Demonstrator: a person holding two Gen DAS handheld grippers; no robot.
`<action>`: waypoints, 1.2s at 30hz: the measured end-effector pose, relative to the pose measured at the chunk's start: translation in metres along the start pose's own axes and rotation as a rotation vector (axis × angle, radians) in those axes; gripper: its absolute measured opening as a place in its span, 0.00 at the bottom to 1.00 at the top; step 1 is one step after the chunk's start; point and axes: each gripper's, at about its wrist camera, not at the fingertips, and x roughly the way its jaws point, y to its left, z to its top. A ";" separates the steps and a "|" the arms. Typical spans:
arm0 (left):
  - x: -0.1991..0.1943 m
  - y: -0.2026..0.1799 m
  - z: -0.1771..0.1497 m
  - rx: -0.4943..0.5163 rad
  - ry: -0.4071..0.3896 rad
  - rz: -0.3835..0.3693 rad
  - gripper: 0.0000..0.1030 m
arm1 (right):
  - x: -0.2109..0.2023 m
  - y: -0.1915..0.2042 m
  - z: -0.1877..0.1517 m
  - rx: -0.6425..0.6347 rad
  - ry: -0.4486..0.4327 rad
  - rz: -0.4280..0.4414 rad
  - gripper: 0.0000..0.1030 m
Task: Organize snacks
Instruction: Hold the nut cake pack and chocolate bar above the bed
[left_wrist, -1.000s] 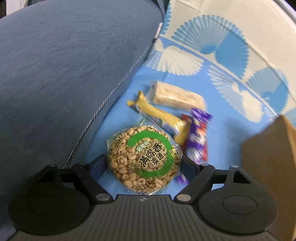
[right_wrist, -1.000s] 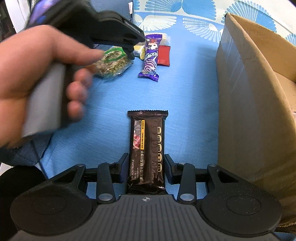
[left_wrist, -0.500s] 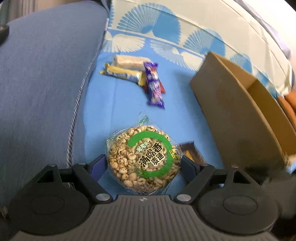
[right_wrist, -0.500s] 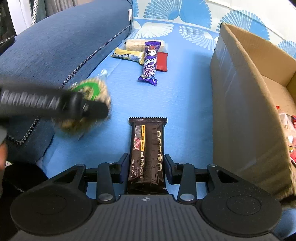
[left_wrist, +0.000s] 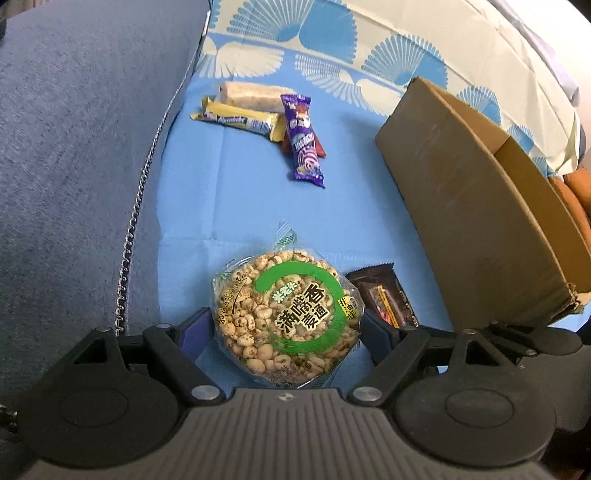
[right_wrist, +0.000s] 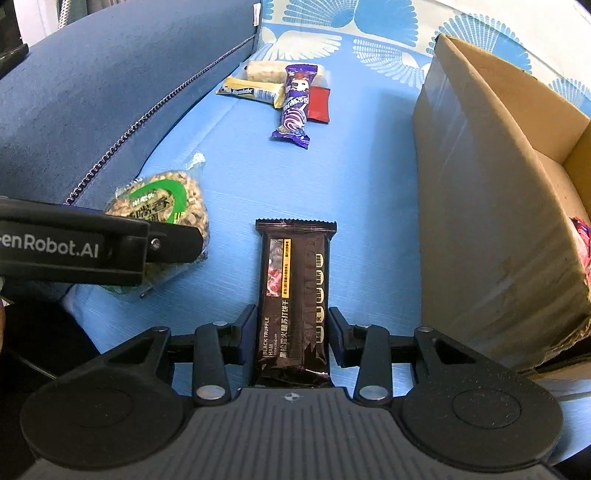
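Blue sheet (left_wrist: 240, 206) | left gripper (left_wrist: 288, 328) clamps puffed-grain cake (left_wrist: 286, 321) | right gripper (right_wrist: 291, 336) clamps black cracker bar (right_wrist: 293, 295) | right view alone shows box (right_wrist: 480, 206) interior

"BLACK TRUFFLE HAM" on dark cracker pkt (right_wrist: 295, 295); "enRobot.AI" on left gripper (right_wrist: 159, 236)

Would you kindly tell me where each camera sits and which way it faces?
Left wrist: on the left gripper, facing forward over the round puffed-grain cake in its jaws; only the gripper shows.
Right wrist: on the right gripper, facing forward along the black cracker bar; the left gripper shows.
Both share the cardboard box and purple snack.
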 end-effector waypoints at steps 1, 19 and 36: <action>0.002 0.000 0.000 0.002 0.009 0.003 0.85 | 0.001 -0.001 0.000 0.005 0.002 0.002 0.41; 0.016 -0.006 0.001 0.011 0.068 0.044 0.87 | 0.003 0.001 0.001 -0.011 0.002 -0.004 0.44; 0.019 -0.008 0.001 0.020 0.078 0.050 0.88 | 0.003 0.002 0.001 -0.013 0.004 -0.006 0.46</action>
